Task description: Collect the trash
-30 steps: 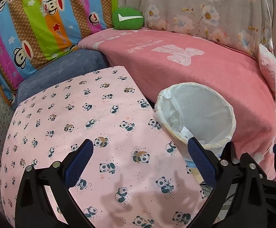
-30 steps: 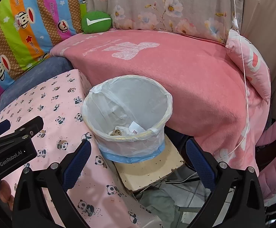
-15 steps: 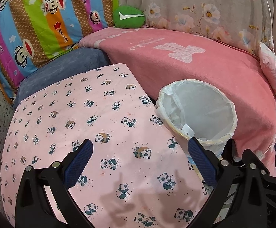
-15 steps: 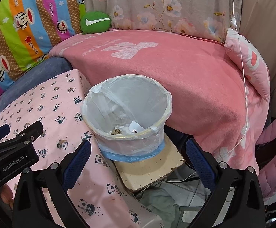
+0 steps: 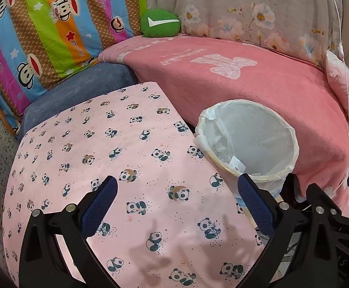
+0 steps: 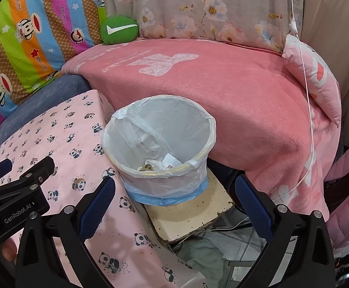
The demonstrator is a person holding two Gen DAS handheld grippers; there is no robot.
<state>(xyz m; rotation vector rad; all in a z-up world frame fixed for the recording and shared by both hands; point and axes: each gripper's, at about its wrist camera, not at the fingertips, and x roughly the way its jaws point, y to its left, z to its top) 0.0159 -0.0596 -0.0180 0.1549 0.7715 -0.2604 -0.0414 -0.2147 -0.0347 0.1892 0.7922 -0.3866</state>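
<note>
A small bin with a white plastic liner point(image 6: 160, 124) stands on a cream block beside the panda-print table. Crumpled paper and a brownish scrap point(image 6: 160, 164) lie at its bottom. The bin also shows in the left wrist view point(image 5: 248, 129), at the table's right edge. My left gripper point(image 5: 176, 192) is open and empty above the pink panda cloth point(image 5: 102, 144). My right gripper point(image 6: 174, 192) is open and empty, just in front of the bin. The left gripper's body point(image 6: 16, 194) shows at the left of the right wrist view.
A sofa under a pink blanket point(image 6: 234, 91) runs behind the bin. A green cushion point(image 6: 119, 30), a striped monkey-print cushion point(image 5: 42, 31) and a pink pillow point(image 6: 316, 76) sit on it. A white cable point(image 6: 306, 96) hangs at the right. Cloth and tiles lie below the block point(image 6: 198, 256).
The left gripper has drawn back a little, so more of the panda cloth shows. The right gripper has barely moved. Both stay open and empty.
</note>
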